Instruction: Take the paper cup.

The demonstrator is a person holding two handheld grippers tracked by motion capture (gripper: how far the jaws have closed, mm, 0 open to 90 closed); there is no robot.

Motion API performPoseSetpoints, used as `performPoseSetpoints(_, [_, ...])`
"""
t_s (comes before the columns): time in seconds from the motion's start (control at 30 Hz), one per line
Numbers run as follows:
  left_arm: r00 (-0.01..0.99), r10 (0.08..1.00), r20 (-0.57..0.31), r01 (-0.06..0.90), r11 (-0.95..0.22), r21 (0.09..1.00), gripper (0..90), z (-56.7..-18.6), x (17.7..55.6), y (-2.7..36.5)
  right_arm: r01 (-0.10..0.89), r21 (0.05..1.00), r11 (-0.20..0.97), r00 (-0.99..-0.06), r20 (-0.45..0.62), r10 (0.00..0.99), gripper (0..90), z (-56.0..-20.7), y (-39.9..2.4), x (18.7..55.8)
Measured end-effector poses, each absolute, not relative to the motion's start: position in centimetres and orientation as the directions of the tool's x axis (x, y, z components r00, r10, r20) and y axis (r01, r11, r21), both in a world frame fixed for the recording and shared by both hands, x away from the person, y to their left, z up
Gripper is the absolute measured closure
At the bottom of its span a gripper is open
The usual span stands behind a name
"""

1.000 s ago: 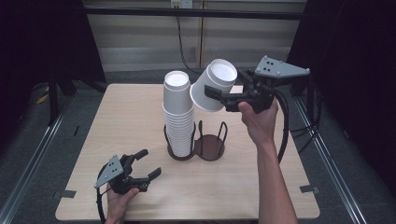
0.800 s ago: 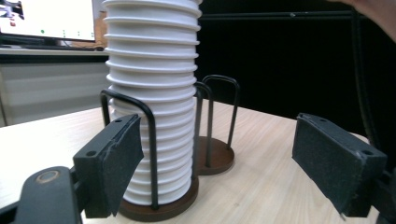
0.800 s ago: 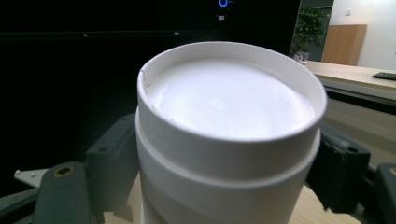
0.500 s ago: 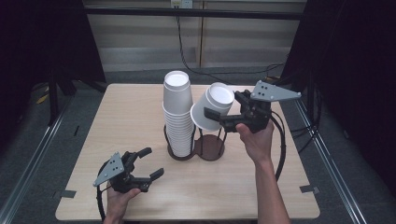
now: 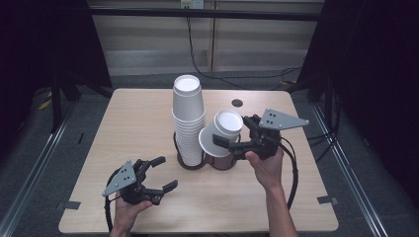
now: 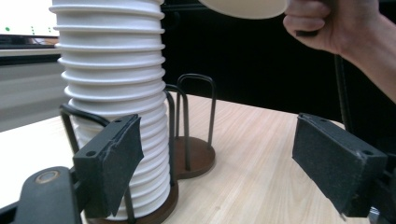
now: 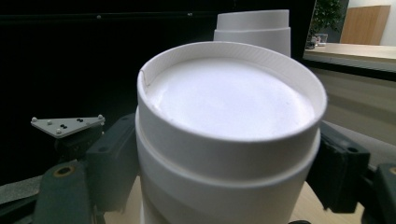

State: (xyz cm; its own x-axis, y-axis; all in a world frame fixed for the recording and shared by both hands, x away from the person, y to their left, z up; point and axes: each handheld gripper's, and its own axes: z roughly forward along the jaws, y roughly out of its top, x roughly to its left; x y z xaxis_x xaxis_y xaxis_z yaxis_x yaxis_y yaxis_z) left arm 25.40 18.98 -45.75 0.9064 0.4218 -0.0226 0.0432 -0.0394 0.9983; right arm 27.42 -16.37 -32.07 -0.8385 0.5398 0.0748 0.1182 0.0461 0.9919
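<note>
Near the table's [image 5: 123, 123] front left corner, your left gripper [image 5: 157, 174] rests low with its jaws spread wide and empty. Toward the middle, the tall stack of paper cups [image 5: 188, 123] fills the left ring of the wire cup holder [image 5: 223, 163]. Just right of it, your right gripper [image 5: 225, 143] pinches one inverted paper cup [image 5: 221, 132], tilted above the empty ring. It looks light and thin-walled, so it probably crushes easily: grip its sidewall gently.

A light wooden table [image 5: 123, 128] stands on grey floor [image 5: 29, 163], with dark curtains [image 5: 44, 39] at both sides.
</note>
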Motion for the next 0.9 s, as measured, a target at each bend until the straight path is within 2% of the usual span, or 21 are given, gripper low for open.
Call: performPoseSetpoints(0.9, [0.941,0.339,-0.007,0.026,-0.052,0.998,15.7,-45.1,25.1,17.1,0.2,0.979,0.034,-0.857,0.158,0.491,20.7,-37.9,-14.6,26.5])
